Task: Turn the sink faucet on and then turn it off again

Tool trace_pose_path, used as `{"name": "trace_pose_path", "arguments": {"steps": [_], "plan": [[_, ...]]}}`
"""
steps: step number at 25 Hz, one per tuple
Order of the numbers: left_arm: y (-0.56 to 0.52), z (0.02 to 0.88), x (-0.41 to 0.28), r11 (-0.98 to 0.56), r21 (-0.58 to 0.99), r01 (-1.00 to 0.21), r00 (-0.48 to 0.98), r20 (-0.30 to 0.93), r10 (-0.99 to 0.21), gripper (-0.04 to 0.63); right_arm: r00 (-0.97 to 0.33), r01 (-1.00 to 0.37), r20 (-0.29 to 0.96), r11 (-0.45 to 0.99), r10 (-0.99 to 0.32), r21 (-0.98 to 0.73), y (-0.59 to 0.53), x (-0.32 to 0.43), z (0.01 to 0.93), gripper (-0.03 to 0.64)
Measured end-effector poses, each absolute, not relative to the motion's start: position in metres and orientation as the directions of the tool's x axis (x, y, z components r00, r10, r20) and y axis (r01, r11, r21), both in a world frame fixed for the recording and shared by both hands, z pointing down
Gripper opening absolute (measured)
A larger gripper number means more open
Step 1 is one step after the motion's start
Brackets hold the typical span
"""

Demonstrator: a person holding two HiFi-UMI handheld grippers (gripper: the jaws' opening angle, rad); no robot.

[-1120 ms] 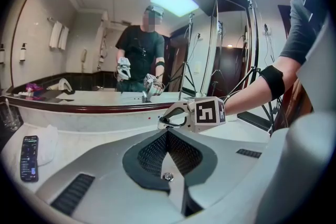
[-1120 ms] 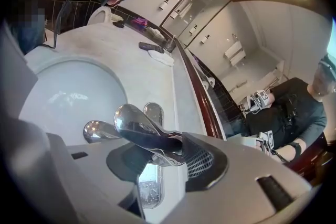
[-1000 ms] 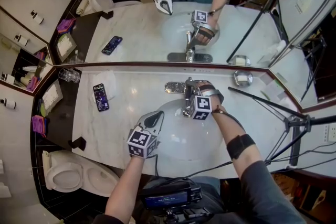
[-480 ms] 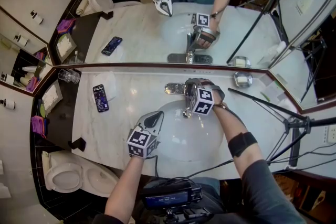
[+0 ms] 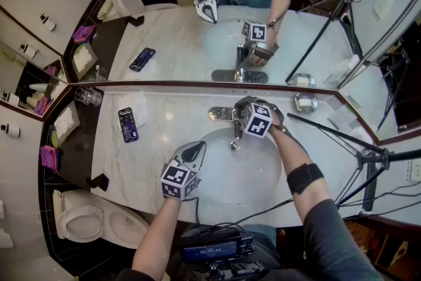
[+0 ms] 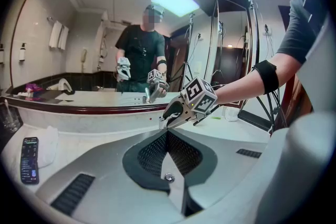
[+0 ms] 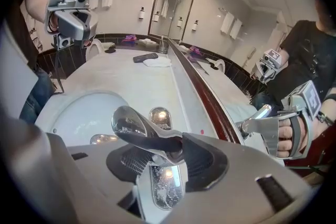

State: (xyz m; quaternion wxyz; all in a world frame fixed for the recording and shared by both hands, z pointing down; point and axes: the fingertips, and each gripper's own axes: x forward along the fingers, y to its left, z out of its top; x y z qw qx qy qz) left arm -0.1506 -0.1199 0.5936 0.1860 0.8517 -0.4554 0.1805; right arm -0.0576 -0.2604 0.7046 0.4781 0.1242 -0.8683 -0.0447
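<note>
The right gripper [image 5: 241,111] is pinching the faucet's handle [image 7: 143,131]. Its two jaws press on the shiny handle from both sides. The left gripper [image 5: 195,149] has its jaws pressed together with nothing between them. It hangs over the near left edge of the sink [image 5: 253,174].

There are two grippers, one faucet [image 5: 233,136] and one sink. There is also one phone [image 5: 127,124], one white cloth [image 5: 138,104], one glass [image 5: 87,96] and one small metal cup [image 5: 304,101].

The faucet stands at the back edge of the sink, by the mirror [image 5: 164,43]. Its spout runs from the mirror side toward the person and pokes out over the sink. In the right gripper view the handle is long and thin. Its round free end points out over the sink.

The phone, cloth and glass are left of the sink. The metal cup is to the right of it, at the back.

A second ago the right gripper was lower over the spout. Now it sits nearer the mirror and has rolled. The left gripper has not moved.
</note>
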Motion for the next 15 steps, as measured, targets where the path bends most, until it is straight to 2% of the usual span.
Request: {"name": "trace_pose_path", "arguments": {"steps": [5,15], "plan": [[-0.1203,0.5932,-0.1547,-0.512,0.151,-0.845,0.517,0.474,-0.713,0.000,-0.510,-0.177,0.828,0.971,-0.232,0.163,-0.2613,-0.0566,0.7062,0.198],[-0.1187,0.5900,-0.1571,-0.505,0.148,-0.850,0.510,0.468,-0.722,0.000,-0.461,-0.206,0.847,0.961,-0.263,0.185,-0.2582,-0.0508,0.7126,0.201]]}}
